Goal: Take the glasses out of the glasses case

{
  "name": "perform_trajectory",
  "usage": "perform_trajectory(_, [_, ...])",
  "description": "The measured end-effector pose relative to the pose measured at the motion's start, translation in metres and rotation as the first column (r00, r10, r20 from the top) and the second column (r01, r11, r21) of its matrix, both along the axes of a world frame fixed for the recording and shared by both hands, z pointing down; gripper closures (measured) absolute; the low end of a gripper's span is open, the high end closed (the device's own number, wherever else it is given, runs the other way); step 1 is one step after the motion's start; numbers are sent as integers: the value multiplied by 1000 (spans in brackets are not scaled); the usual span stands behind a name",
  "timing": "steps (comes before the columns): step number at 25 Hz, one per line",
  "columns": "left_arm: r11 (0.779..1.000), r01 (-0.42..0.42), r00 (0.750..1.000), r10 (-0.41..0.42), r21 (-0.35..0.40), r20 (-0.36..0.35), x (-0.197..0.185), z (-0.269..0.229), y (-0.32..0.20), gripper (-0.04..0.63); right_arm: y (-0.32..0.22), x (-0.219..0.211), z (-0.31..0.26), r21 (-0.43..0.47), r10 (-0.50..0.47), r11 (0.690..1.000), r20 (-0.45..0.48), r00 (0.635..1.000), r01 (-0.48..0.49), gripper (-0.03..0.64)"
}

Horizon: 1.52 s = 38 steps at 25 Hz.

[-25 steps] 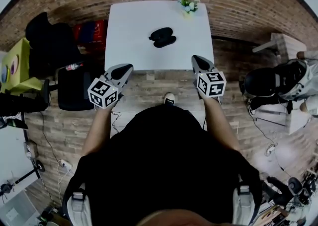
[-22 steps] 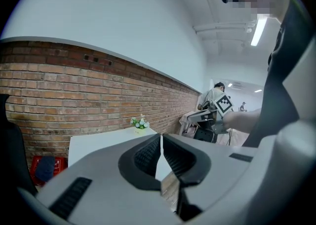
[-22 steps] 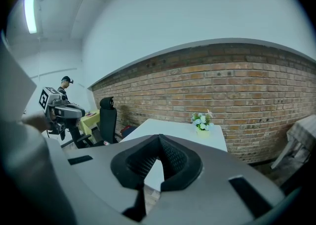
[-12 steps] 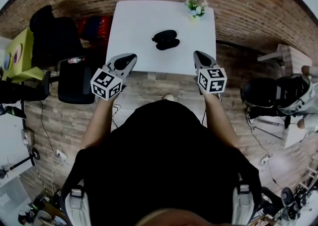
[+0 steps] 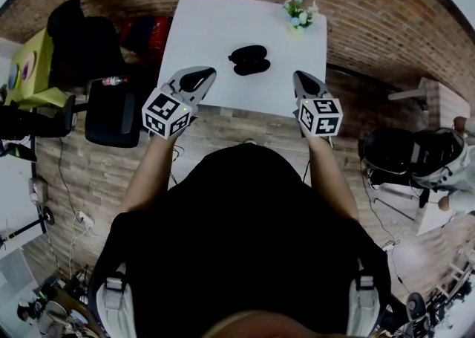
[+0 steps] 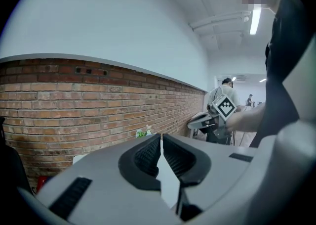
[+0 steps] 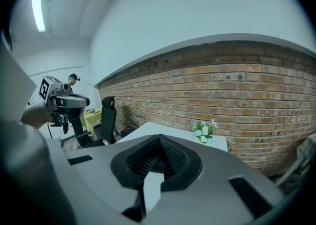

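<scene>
Left gripper [image 5: 197, 75] and right gripper [image 5: 302, 81], both pressed together and empty, now hang at the table [image 5: 215, 24] edge, nearer than 1 s ago. Case [image 5: 249, 59] lies ahead between them, untouched: approach under way.

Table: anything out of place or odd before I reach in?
Nothing stands out. The case lies flat on the table, the flowers stand upright at its far right corner, nothing spilled. The left gripper and right gripper are shut, empty.
</scene>
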<state>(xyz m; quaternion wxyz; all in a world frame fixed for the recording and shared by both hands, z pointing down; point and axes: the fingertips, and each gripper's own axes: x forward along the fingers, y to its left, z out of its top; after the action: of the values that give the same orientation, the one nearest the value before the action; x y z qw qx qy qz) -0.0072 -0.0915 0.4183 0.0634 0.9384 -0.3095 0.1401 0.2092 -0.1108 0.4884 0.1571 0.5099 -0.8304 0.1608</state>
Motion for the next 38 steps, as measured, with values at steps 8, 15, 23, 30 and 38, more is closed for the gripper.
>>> perform_trajectory(8, [1000, 14, 1000, -14, 19, 5, 25, 0, -18, 574, -21, 13, -4, 29, -35, 999, 3, 999, 34, 601])
perform_trajectory(15, [999, -2, 1000, 2, 53, -7, 51, -6, -25, 574, -34, 22, -2, 57, -67, 996, -11, 998, 67, 601])
perform_trajectory(23, [998, -21, 1000, 19, 65, 18, 65, -11, -17, 574, -37, 22, -16, 118, -78, 990, -20, 997, 80, 601])
perform_trajectory(30, [997, -4, 1000, 2, 72, 22, 67, -14, -15, 574, -37, 21, -26, 144, -86, 986, -9, 996, 86, 601])
perform_trajectory(38, [994, -47, 999, 49, 97, -13, 72, -15, -21, 572, -45, 20, -34, 186, -76, 980, -2, 997, 75, 601])
